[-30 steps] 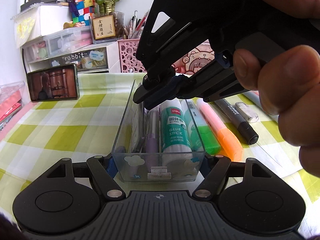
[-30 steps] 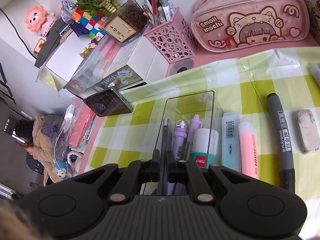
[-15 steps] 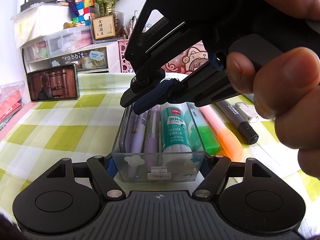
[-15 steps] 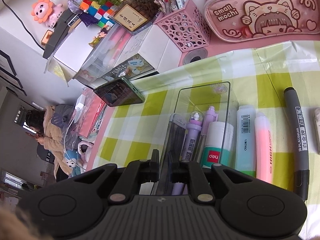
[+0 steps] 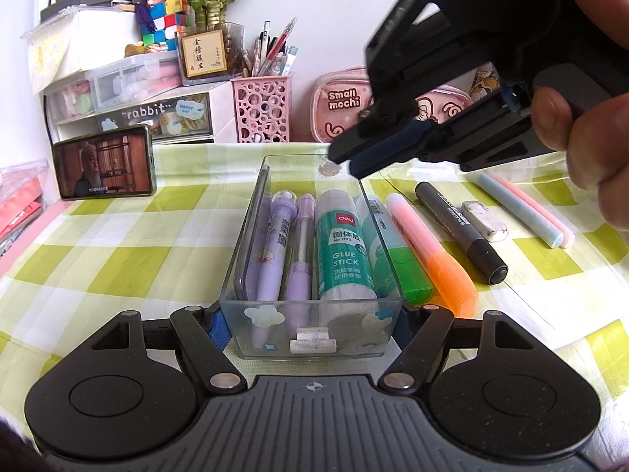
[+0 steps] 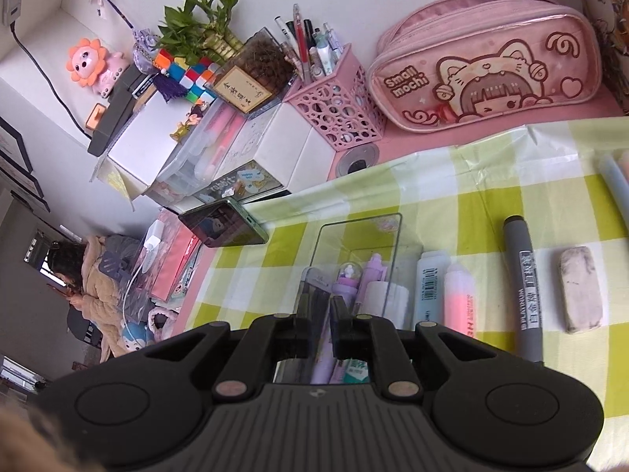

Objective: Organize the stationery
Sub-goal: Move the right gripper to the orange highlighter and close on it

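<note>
While left gripper (image 5: 310, 326) is clamping clear tray (image 5: 251, 212) holding pens and glue stick (image 5: 343, 247), right gripper (image 5: 346, 159), just opening slightly, empty, is hovering beyond; highlighters (image 5: 432, 251), marker (image 5: 460, 232), eraser (image 5: 484, 221) waiting rightward

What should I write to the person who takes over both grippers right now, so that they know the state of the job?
Left gripper: shut on the near end of the clear box, steadying it.
Right gripper: above the far end of the box, jaws just opening, nothing between them.
Done: a flat dark item, two purple pens and the glue stick lie in the box.
Left, on the cloth to the right of the box: green highlighter, orange highlighter, grey marker, eraser, two pastel pens.
</note>
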The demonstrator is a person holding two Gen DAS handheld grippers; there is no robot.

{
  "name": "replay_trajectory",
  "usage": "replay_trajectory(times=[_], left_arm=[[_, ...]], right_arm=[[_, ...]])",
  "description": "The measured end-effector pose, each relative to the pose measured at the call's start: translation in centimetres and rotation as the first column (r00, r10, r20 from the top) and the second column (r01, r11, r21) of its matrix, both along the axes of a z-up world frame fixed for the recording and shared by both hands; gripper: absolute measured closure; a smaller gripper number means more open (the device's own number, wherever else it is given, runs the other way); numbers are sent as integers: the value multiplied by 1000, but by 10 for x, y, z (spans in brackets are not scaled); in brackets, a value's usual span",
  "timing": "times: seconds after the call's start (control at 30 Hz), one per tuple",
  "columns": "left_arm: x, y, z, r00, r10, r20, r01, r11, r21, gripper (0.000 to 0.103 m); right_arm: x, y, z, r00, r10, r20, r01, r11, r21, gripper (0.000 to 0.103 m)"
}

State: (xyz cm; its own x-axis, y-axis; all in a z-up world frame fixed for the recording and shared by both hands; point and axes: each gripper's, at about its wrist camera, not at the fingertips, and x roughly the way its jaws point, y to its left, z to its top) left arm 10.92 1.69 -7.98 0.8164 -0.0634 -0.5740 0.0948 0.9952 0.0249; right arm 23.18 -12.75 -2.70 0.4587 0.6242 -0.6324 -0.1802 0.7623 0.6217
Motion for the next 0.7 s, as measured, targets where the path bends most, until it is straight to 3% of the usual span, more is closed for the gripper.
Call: replay_trajectory(times=[0.13, 0.33, 0.7], left_arm=[[0, 0, 0, 1000, 0, 0, 0, 1000, 0, 30], [0, 0, 0, 1000, 0, 0, 0, 1000, 1, 30], [0, 0, 0, 1000, 0, 0, 0, 1000, 0, 30]], right_arm=[[0, -20, -3, 998, -55, 13, 56, 995, -88, 72], [-1, -25, -15, 999, -48, 7, 49, 981, -188, 72], [-6, -10, -16, 1000, 9, 19, -3, 960, -280, 66]])
